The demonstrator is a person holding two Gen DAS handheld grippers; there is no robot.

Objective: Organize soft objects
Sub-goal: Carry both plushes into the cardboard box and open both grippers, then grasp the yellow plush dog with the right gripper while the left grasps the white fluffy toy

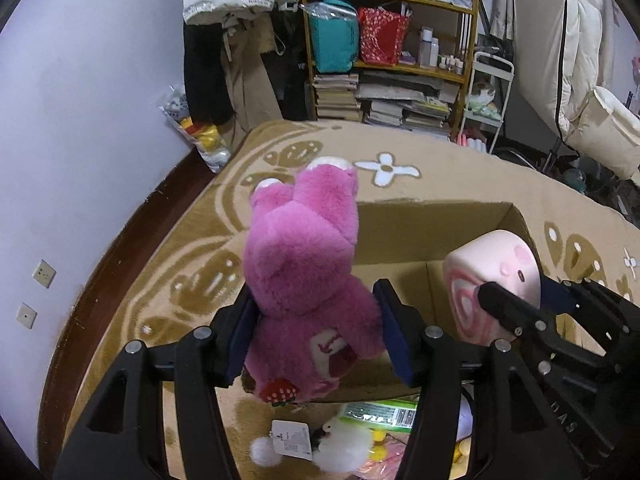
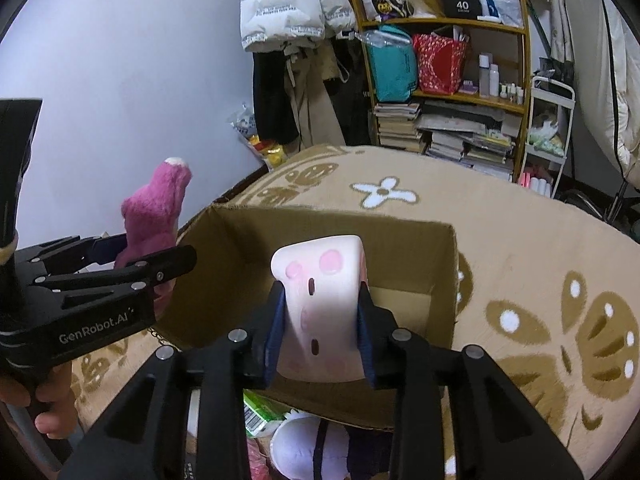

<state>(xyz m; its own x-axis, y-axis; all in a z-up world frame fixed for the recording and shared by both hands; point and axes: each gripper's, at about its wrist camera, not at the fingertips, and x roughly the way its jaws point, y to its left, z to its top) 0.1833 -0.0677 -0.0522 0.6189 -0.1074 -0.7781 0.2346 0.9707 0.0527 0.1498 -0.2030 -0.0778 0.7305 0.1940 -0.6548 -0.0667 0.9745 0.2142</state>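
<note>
My left gripper (image 1: pixel 316 292) is shut on a fluffy pink plush bear (image 1: pixel 304 248), pads pressing on its body, its feet pointing away from me. It hangs over the left rim of an open cardboard box (image 1: pixel 440 210). My right gripper (image 2: pixel 322 292) is shut on a pale pink squishy toy (image 2: pixel 320 280) with rosy spots, held over the box (image 2: pixel 320 216) interior. The left wrist view shows that toy (image 1: pixel 508 256) and the right gripper (image 1: pixel 520 288) at the right. In the right wrist view the left gripper (image 2: pixel 154 248) and bear (image 2: pixel 156 208) appear at the left.
The box stands on a tan patterned carpet (image 1: pixel 460 168). Below the grippers lie a white plush (image 2: pixel 304 440), a green packet (image 1: pixel 380 412) and other soft toys. A loaded bookshelf (image 1: pixel 392 60), a white cart (image 1: pixel 488 96) and hanging coats line the far wall. A hand (image 2: pixel 52 408) grips the left handle.
</note>
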